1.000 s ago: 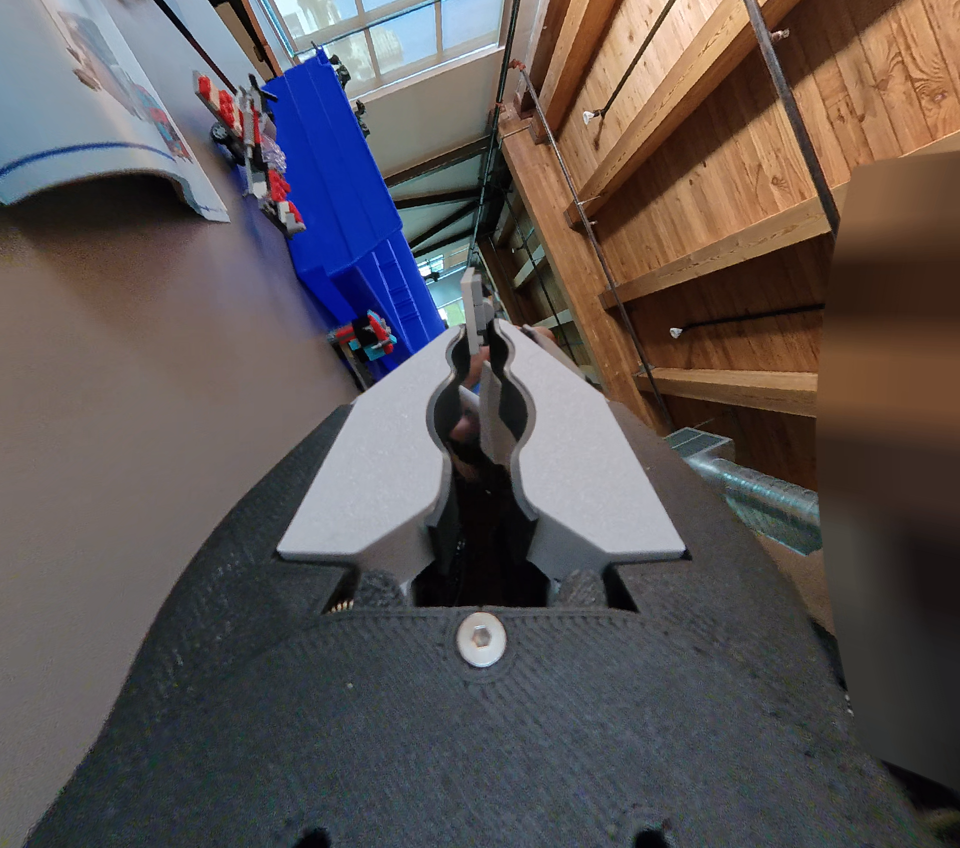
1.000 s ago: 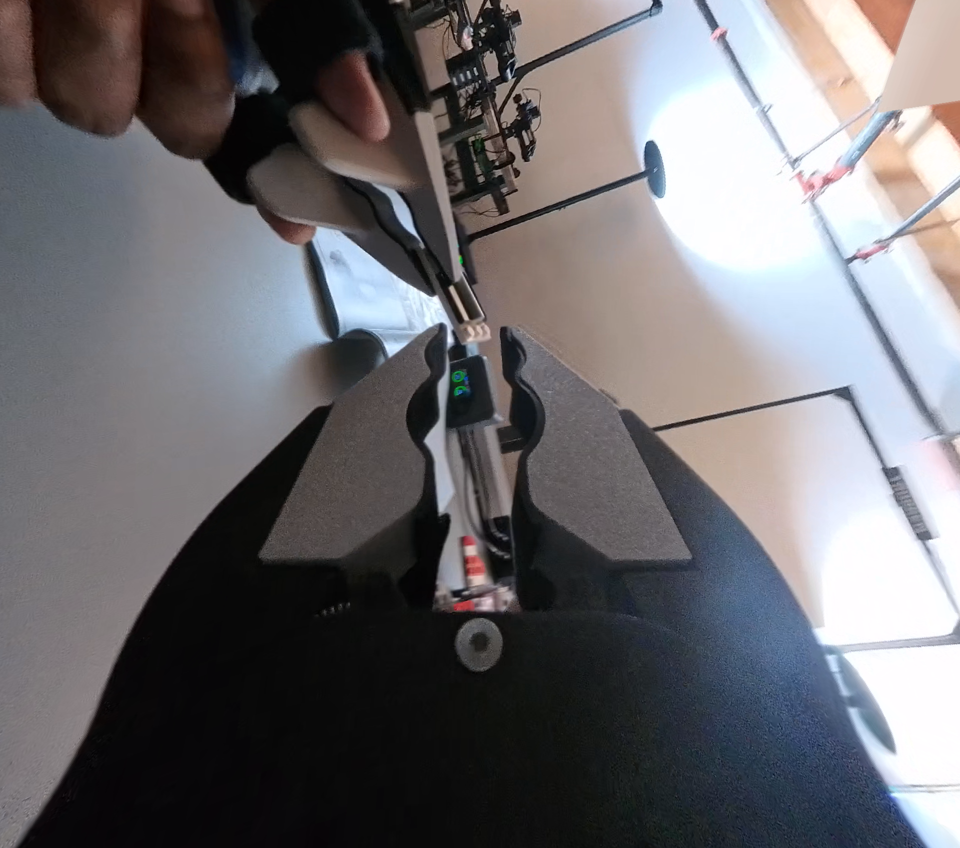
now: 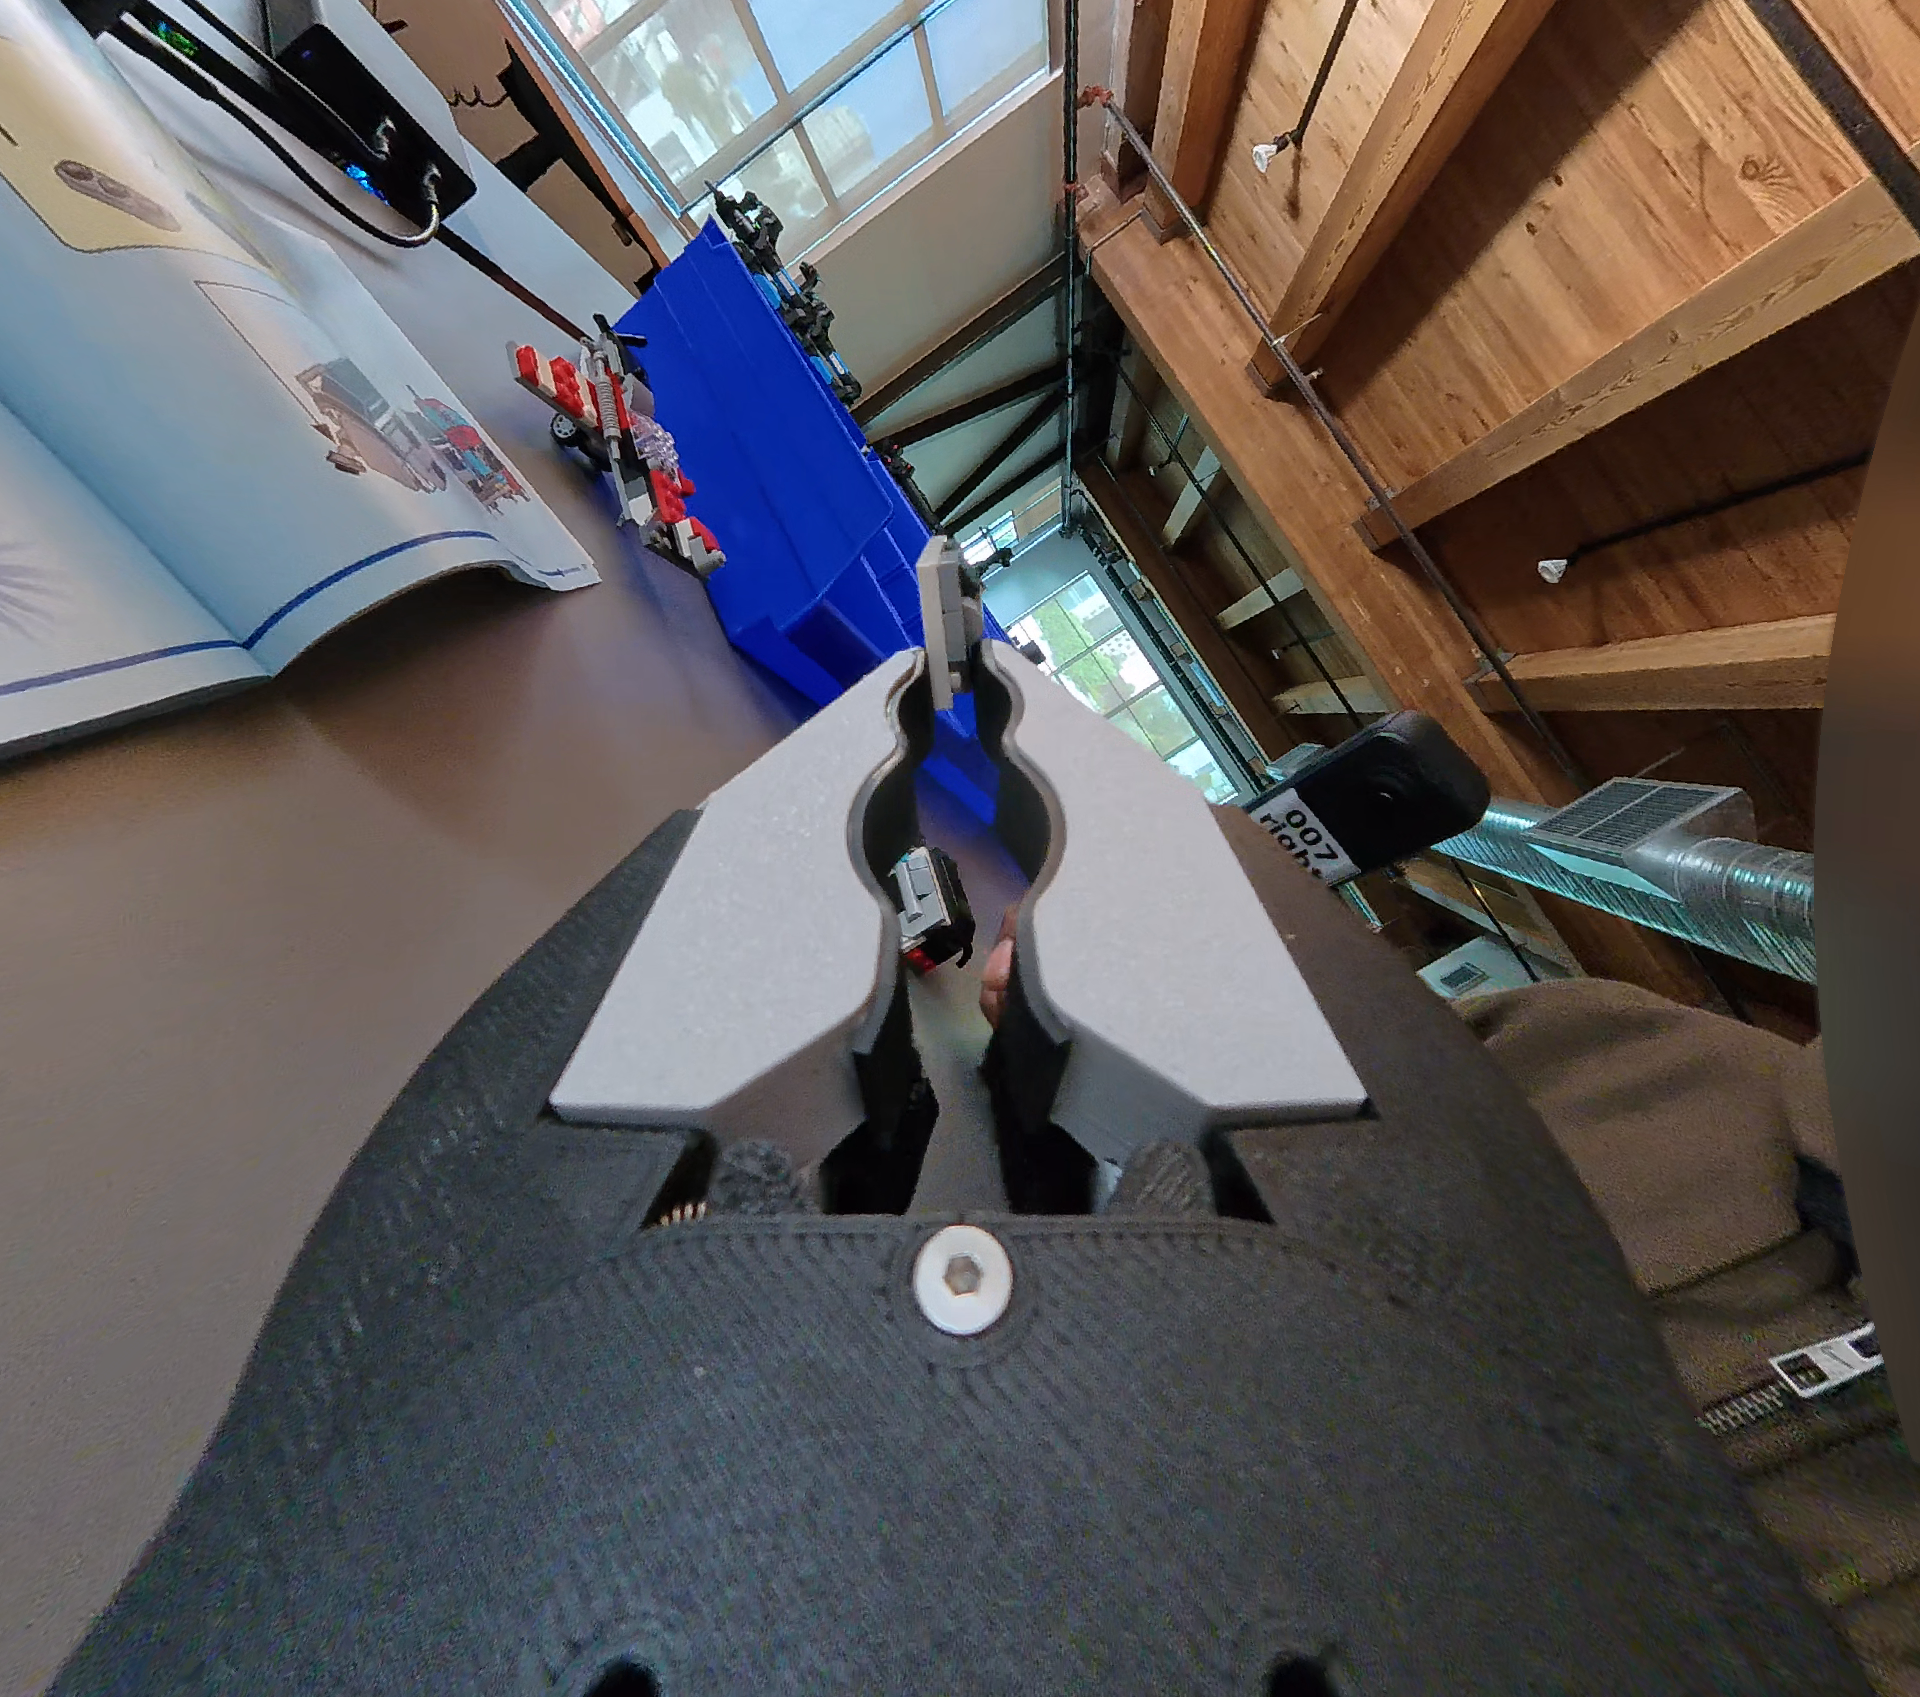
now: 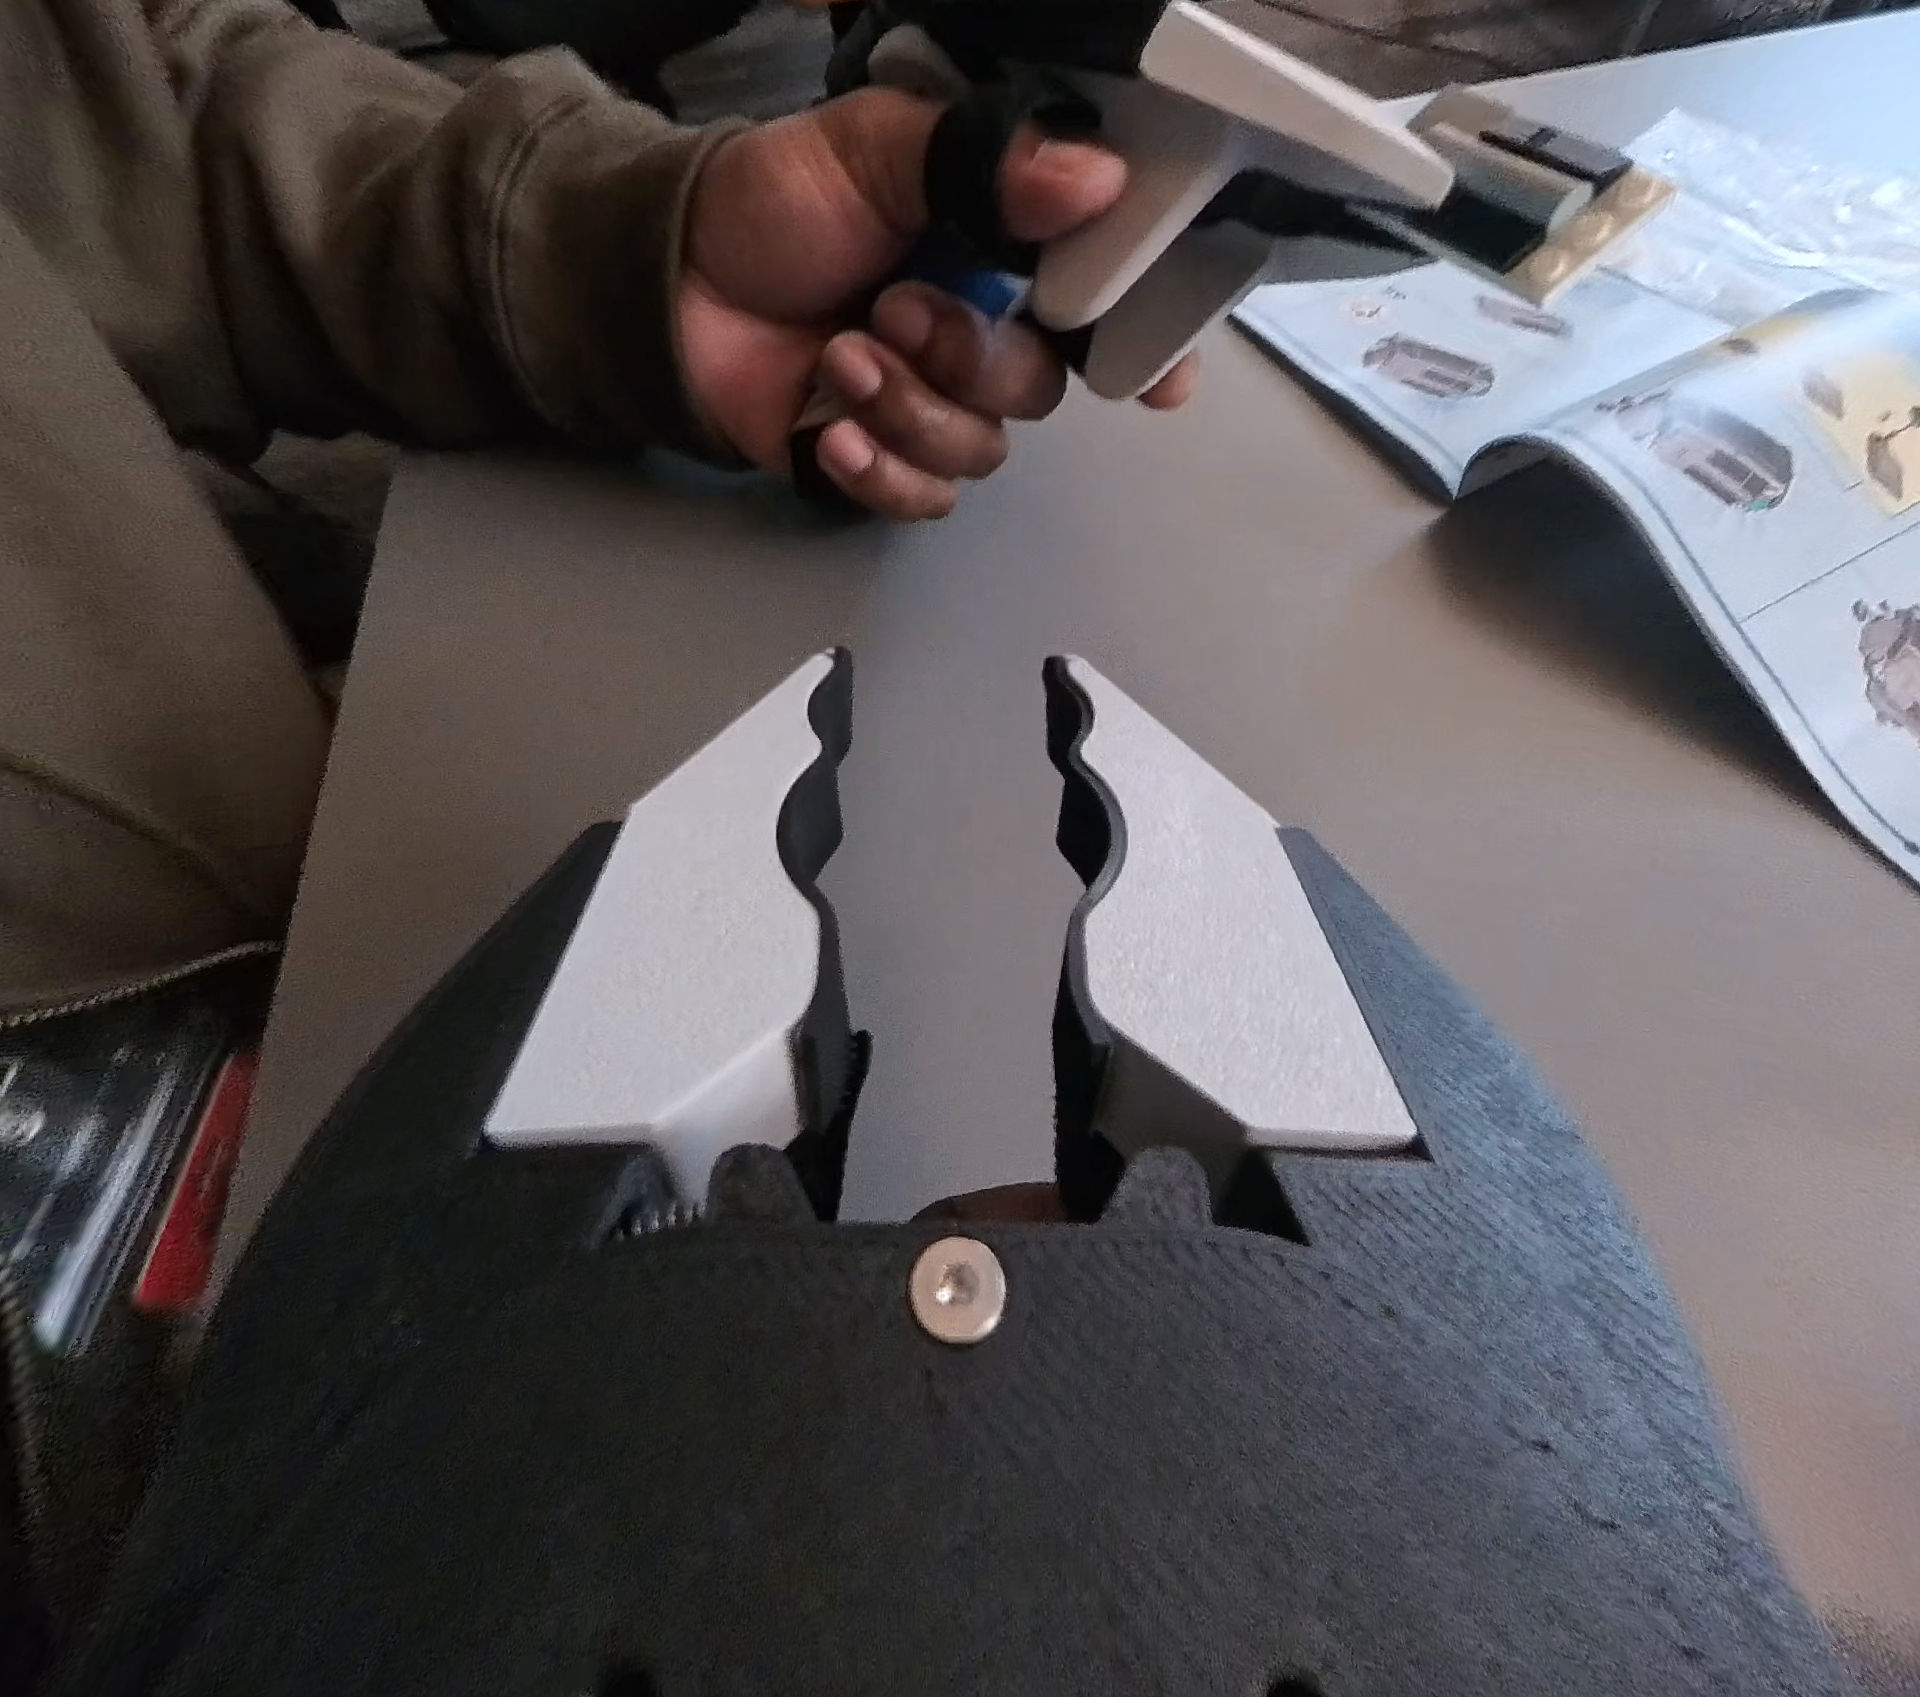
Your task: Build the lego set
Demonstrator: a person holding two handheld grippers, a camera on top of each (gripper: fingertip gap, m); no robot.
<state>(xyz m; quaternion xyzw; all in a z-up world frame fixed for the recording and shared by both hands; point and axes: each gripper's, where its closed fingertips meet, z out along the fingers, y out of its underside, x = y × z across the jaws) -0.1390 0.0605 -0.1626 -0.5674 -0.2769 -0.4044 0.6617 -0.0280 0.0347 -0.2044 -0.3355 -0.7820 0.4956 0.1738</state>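
Observation:
My left gripper [image 3: 951, 671] is shut on a thin grey brick piece [image 3: 945, 608] that sticks out past its tips, held up in the air. In the right wrist view the same gripper [image 4: 1496, 193] shows at the top, gripped by a hand [image 4: 862, 297], with the flat piece [image 4: 1590, 234] clamped at its tips. My right gripper [image 4: 945, 676] is open and empty, over the bare grey table [image 4: 1247, 712], nearer to me than the left gripper and apart from it.
An open instruction booklet [image 3: 208, 442] lies on the table, at the right in the right wrist view [image 4: 1714, 452]. Blue bins [image 3: 769, 484] stand behind a red and grey brick model [image 3: 634, 442]. A small brick build [image 3: 930, 909] shows through the left fingers' gap. A sleeve [image 4: 260, 245] fills the left.
My right gripper has opened wider and drawn back from the piece in the left gripper, swinging down toward the table. The left gripper has kept its hold and turned a little.

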